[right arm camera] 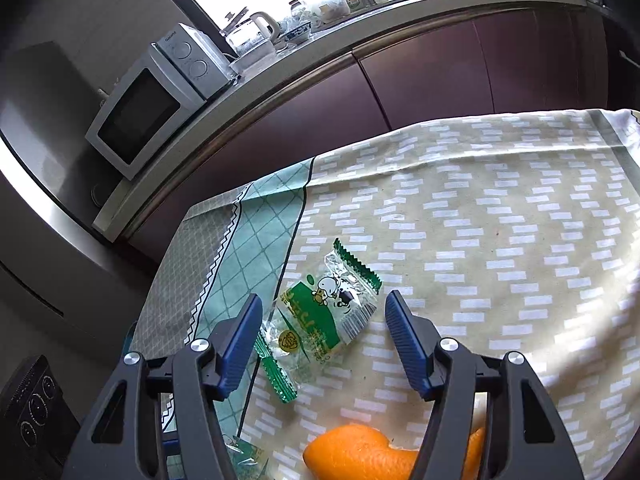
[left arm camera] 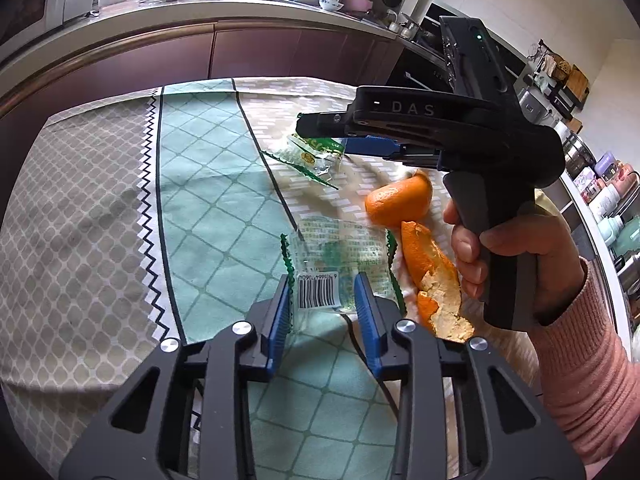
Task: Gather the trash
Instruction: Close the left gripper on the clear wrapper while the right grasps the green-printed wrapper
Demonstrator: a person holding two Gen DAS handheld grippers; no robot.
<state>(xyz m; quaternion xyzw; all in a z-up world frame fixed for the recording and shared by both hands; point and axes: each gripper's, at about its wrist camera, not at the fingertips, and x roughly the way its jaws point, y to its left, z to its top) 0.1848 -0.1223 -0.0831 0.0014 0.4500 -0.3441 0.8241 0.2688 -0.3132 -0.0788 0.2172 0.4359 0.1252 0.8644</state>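
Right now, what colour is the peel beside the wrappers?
Orange outside, pale inside; the orange peel shows best in the left wrist view.

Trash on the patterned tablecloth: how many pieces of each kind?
Clear plastic snack wrappers with green zigzag edges: 2, one with a barcode, one with a cartoon print.
Orange peel pieces: 2, one curled, one long strip.
Total: 4

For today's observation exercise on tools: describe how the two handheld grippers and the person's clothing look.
Both grippers are black, with forked black links joined by silver round pins and ribbed blue pads on the jaws. The right gripper has a pistol-style handle, grey "DAS" lettering and a small green light. The left gripper looks alike. The sleeve is pink ribbed knit.
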